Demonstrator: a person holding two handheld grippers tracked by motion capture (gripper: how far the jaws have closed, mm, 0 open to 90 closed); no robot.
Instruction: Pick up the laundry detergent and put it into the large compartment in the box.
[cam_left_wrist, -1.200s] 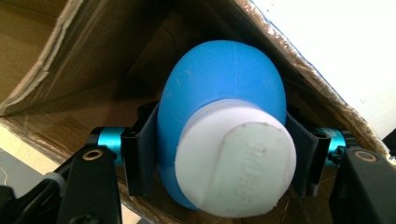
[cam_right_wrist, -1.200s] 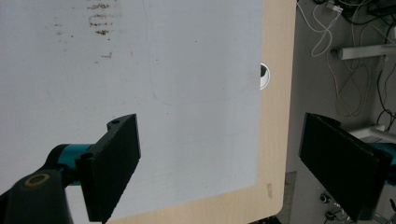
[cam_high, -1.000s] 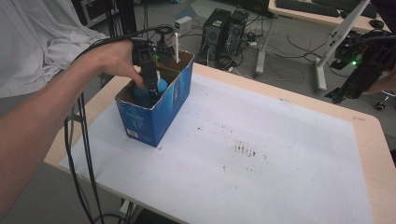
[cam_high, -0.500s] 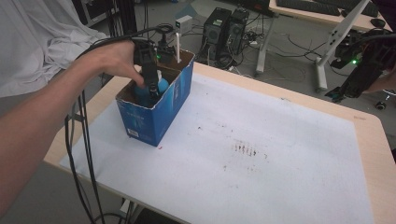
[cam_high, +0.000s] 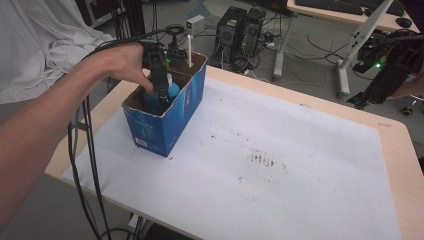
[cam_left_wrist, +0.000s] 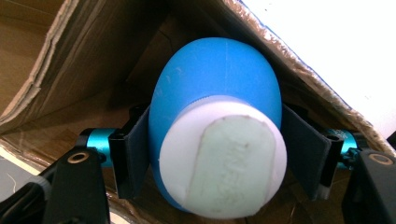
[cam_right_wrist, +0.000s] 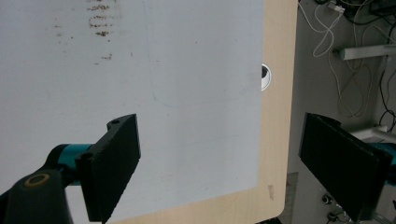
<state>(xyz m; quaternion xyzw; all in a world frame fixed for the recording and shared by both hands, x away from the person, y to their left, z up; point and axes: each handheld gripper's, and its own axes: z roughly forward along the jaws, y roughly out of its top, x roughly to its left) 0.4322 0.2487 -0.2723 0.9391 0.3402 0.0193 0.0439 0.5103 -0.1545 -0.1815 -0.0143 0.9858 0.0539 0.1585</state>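
The table (cam_high: 395, 150) is the biggest thing here, a pale wooden top with a white sheet (cam_high: 300, 165) spread over nearly all of it, leaving a strip of bare wood along the far and right edges. Most of that sheet lies open, marked only by a patch of brownish smudges (cam_high: 260, 161) near the middle. At the far left corner of the sheet stands a blue cardboard box (cam_high: 160, 125) with its top open and its rim torn ragged, brown inside. In it sits a blue bottle with a white cap (cam_left_wrist: 219, 140), lying close against the box's inner wall, and a thin white stick (cam_high: 189, 50) pokes up from the far end of the box. The left gripper (cam_high: 160, 92) reaches down into the box, held by a hand (cam_high: 117, 62) above the rim; its jaws have just been opening, and the bottle lies between them, the pads (cam_left_wrist: 137, 154) close on either side of its body, though I cannot tell whether they press on it. The right gripper (cam_right_wrist: 219, 163) hangs off past the table's right edge with its jaws wide apart and nothing between them.
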